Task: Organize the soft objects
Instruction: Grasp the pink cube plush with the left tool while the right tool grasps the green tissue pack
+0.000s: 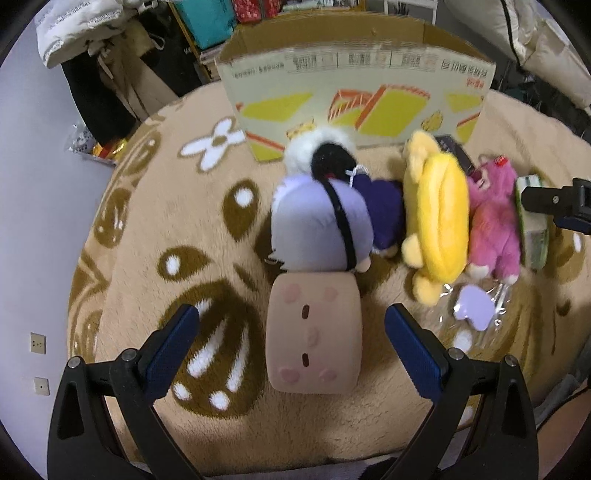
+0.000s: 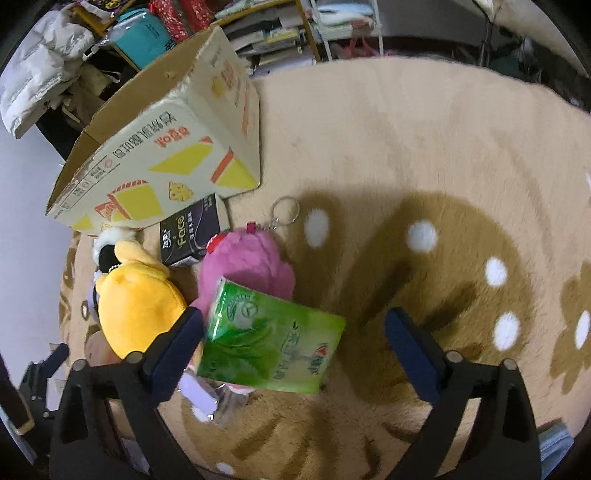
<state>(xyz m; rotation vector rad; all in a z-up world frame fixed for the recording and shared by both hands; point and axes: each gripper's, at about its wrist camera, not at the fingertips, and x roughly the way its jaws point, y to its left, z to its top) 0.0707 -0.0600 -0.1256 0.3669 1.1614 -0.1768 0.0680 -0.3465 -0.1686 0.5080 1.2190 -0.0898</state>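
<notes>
My left gripper (image 1: 291, 321) is open, its fingers either side of a beige square plush (image 1: 314, 332) lying on the rug. Behind it lie a purple-grey doll (image 1: 317, 221) with a white and black furry head, a yellow plush (image 1: 436, 210) and a pink plush (image 1: 495, 221). My right gripper (image 2: 293, 323) is open over a green tissue pack (image 2: 269, 343) that lies between its fingers, against the pink plush (image 2: 251, 262) and beside the yellow plush (image 2: 136, 306). A black tissue pack (image 2: 192, 232) lies by the cardboard box (image 2: 155, 147).
The open cardboard box (image 1: 354, 96) stands at the rug's far side. A small purple item in clear wrap (image 1: 474, 302) lies near the yellow plush. The beige patterned rug (image 2: 424, 166) stretches right. Clutter and shelves (image 2: 273, 33) stand behind the box.
</notes>
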